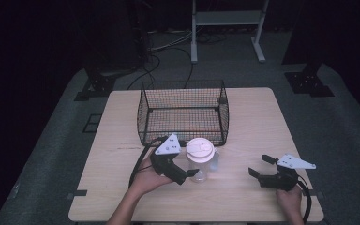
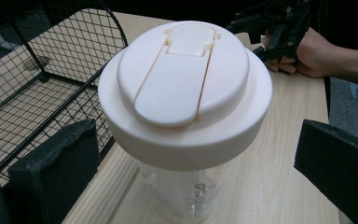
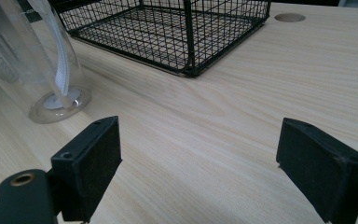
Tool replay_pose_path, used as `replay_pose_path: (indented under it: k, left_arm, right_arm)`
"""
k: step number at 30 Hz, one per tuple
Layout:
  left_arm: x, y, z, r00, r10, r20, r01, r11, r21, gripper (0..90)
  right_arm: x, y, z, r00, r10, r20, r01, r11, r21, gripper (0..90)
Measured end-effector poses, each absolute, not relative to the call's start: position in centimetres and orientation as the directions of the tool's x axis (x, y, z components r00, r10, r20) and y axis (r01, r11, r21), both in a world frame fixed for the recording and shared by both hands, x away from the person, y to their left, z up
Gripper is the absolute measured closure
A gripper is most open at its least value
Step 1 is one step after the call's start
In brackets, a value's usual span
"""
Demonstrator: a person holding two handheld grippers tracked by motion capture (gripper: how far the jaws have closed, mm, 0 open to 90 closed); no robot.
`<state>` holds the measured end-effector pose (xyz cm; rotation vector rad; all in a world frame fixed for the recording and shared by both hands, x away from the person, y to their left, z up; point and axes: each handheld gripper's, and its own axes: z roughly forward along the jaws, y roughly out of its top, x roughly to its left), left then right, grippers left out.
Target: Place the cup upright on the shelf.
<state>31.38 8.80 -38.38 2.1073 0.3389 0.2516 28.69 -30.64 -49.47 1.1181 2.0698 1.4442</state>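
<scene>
Between my left gripper's (image 1: 193, 174) spread jaws stands the clear shaker bottle (image 2: 185, 122), cream lid on, untouched; I judge closing on its body comes next, then lifting it over the wire basket (image 1: 183, 112) wall just behind. My right gripper (image 1: 258, 165) waits, jaws apart, empty.

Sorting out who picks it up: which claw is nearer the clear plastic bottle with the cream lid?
Left. The left claw straddles the clear plastic bottle with the cream lid, jaws open. The right claw rests apart on the wooden table.
</scene>
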Motion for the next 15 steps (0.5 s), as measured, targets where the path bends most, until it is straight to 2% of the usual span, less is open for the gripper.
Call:
replay_pose_path:
  k: [15]
  left_arm:
    - [32.5,7.2,-38.7,0.944,0.331,0.022,0.168,-0.535,0.828,0.0]
  right_arm:
    - [28.7,-30.7,-49.5,-0.62,0.774,0.131,0.385,0.155,0.91,12.9]
